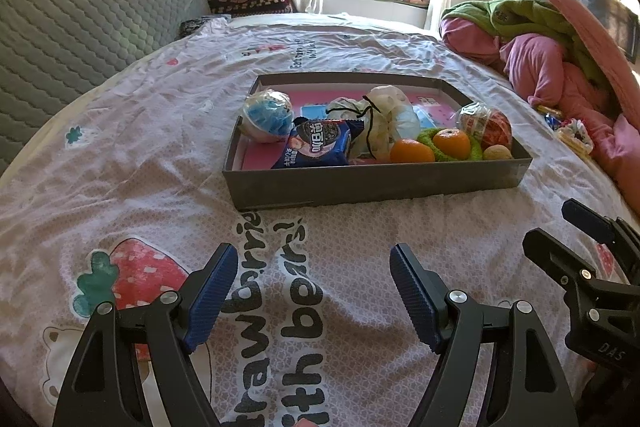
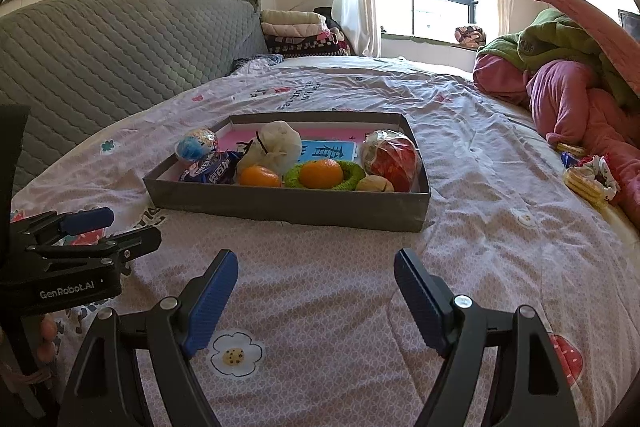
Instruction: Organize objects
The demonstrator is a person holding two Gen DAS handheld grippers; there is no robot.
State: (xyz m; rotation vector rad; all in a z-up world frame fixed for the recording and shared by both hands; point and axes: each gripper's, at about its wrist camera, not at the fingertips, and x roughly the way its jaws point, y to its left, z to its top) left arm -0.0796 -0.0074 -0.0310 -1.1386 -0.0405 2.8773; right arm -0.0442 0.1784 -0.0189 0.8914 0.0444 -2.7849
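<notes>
On the bed, over the pink strawberry-print sheet (image 1: 152,163), both grippers hung low and short of the grey box (image 1: 376,183), nothing held. Left gripper (image 1: 314,291) had its blue-padded fingers (image 1: 212,295) spread wide apart, empty, above the sheet's black lettering. Right gripper (image 2: 316,297) likewise stood with fingers (image 2: 420,301) wide apart and empty, over a printed flower (image 2: 236,353). Each gripper showed at the edge of the other's view, side by side and apart. Box contents, left to right in the left wrist view: a blue-and-white ball in clear wrap (image 1: 266,115) at the far-left wall, a dark blue snack packet (image 1: 320,147) leaning against the near wall, a white drawstring pouch (image 1: 384,119) with black cord behind it, an orange (image 1: 412,151) touching the near wall, a second orange (image 1: 451,143) sitting in a green knitted ring (image 1: 476,151), a small tan walnut-like nut (image 1: 497,152) in the near-right corner, and a red fruit in plastic wrap (image 1: 486,127) behind it. Pink liner with a blue card showed on the box floor. Right of the box, well apart from it, a frilly scrunchie (image 2: 596,173) and a yellow wafer pack (image 2: 580,187) lay beside the heap of pink and green bedding (image 2: 560,87). Grey quilted headboard (image 2: 100,47) ran along the left side.
</notes>
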